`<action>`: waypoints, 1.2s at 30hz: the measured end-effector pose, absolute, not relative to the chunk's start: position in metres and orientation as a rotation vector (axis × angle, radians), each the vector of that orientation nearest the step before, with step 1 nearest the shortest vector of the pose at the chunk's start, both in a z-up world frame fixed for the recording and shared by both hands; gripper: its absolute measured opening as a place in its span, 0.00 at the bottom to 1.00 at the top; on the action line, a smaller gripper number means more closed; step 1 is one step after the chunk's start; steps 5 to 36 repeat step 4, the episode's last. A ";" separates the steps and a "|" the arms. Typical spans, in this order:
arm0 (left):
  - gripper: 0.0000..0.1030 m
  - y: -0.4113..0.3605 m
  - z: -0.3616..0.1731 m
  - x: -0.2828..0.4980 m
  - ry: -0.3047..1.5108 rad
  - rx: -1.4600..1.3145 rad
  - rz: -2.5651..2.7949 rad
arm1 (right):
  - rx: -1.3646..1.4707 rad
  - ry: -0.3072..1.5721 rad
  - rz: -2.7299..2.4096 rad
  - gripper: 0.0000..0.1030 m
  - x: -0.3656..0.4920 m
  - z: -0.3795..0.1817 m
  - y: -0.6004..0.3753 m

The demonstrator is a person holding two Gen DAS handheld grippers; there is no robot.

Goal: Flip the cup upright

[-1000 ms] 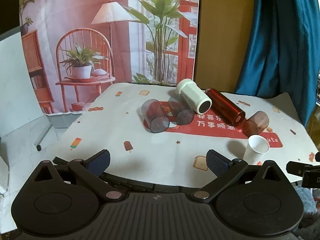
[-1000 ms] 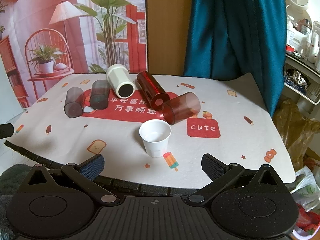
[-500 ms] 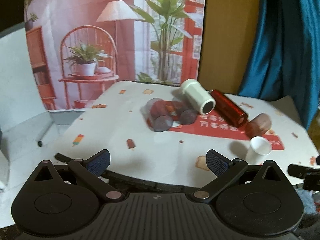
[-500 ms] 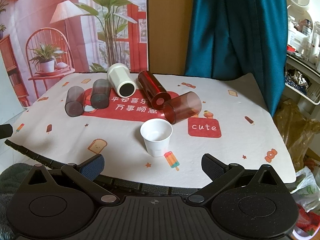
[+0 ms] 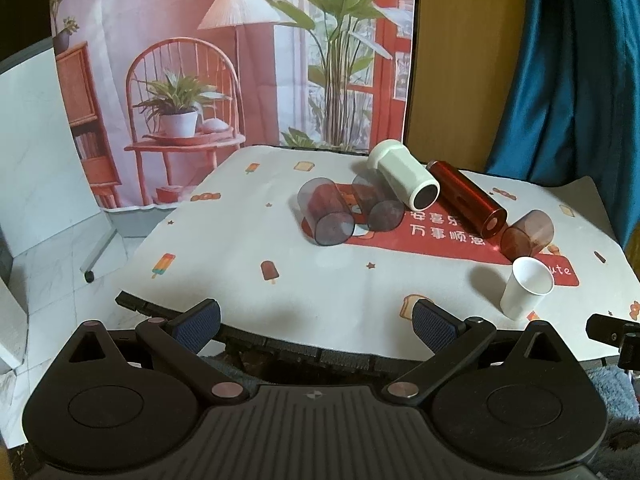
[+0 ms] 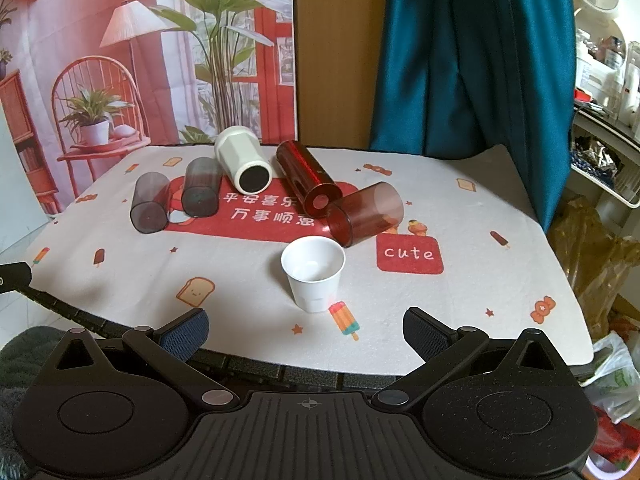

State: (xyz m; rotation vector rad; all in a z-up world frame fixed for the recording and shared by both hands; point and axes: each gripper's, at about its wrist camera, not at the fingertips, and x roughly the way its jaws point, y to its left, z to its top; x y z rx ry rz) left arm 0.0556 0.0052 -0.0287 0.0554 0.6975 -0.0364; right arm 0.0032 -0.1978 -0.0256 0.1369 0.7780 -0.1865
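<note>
A white paper cup (image 6: pixel 314 274) stands upright near the table's front; it also shows in the left wrist view (image 5: pixel 526 292). Behind it lie several cups on their sides: two grey see-through cups (image 6: pixel 150 204) (image 6: pixel 201 193), a white cup (image 6: pixel 243 160), a tall red cup (image 6: pixel 308 182) and a short red cup (image 6: pixel 365 214). In the left wrist view the nearest grey cup (image 5: pixel 325 212) lies mid-table. My left gripper (image 5: pixel 316 322) and right gripper (image 6: pixel 306 332) are both open and empty, held back at the table's front edge.
The table (image 6: pixel 460 312) has a white printed cloth with a red patch. A printed backdrop (image 6: pixel 120 52) and a blue curtain (image 6: pixel 472 52) hang behind. Shelves and bags (image 6: pixel 600 216) stand to the right. The floor (image 5: pixel 48 248) drops off to the left.
The left gripper has drawn back and swung left, so the cups sit further right and farther off in its view. The right gripper has barely moved. No cup has moved.
</note>
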 end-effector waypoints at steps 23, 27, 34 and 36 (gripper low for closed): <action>1.00 0.004 -0.029 0.056 0.701 0.058 -0.033 | 0.136 0.778 -0.186 1.00 0.003 -0.026 -0.198; 1.00 0.004 -0.029 0.056 0.701 0.058 -0.033 | 0.136 0.778 -0.186 1.00 0.003 -0.026 -0.198; 1.00 0.004 -0.029 0.056 0.701 0.058 -0.033 | 0.136 0.778 -0.186 1.00 0.003 -0.026 -0.198; 1.00 0.004 -0.029 0.056 0.701 0.058 -0.033 | 0.136 0.778 -0.186 1.00 0.003 -0.026 -0.198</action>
